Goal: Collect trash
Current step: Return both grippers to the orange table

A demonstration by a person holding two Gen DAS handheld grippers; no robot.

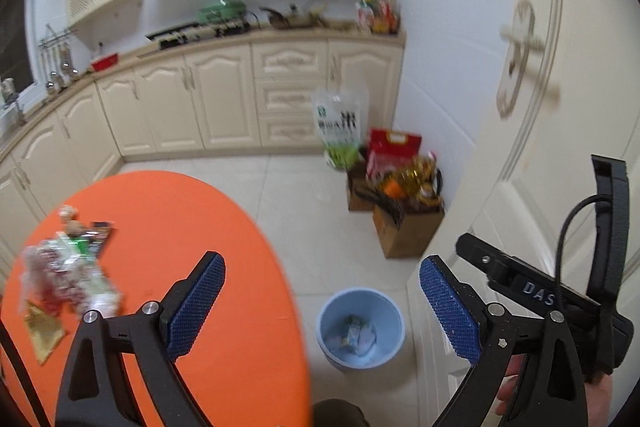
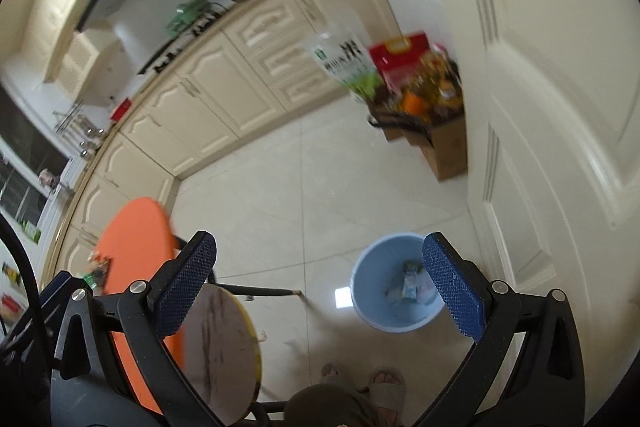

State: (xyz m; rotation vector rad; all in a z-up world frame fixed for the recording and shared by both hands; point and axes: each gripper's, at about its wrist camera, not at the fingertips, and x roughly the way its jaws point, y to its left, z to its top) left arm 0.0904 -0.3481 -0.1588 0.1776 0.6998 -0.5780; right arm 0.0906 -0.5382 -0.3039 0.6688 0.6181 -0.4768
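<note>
Left tongs (image 1: 320, 301) spread wide, nothing between the blue pads, held above the near edge of the orange desk (image 1: 192, 227) and tipped down toward the floor. Right tongs (image 2: 320, 275) likewise wide apart and empty, angled down at the tiled floor (image 2: 304, 179); in the left wrist view their black body sits just right of the left tongs, close to the white door (image 1: 532, 155).

Trash pile (image 1: 68, 271) lies on the left part of the desk: crumpled clear and white wrappers, blurred, with a dark wrapper (image 1: 100, 235) at its far edge. A gold foil packet (image 1: 42, 327) lies flat at the near end of the pile, its long axis running roughly toward the camera, one corner pointing at the desk's near edge.

Blue bin (image 2: 398, 283) stands upright on the floor, mouth up, near the door and well apart from the desk. A few pieces of paper and wrapper lie in its bottom (image 1: 354, 335).

A round stool (image 2: 222, 343) stands beside the desk. The person's sandalled feet (image 2: 384, 387) show at the bottom of the right wrist view. Cardboard boxes (image 1: 404, 227) of groceries sit against the wall beyond the bin.
</note>
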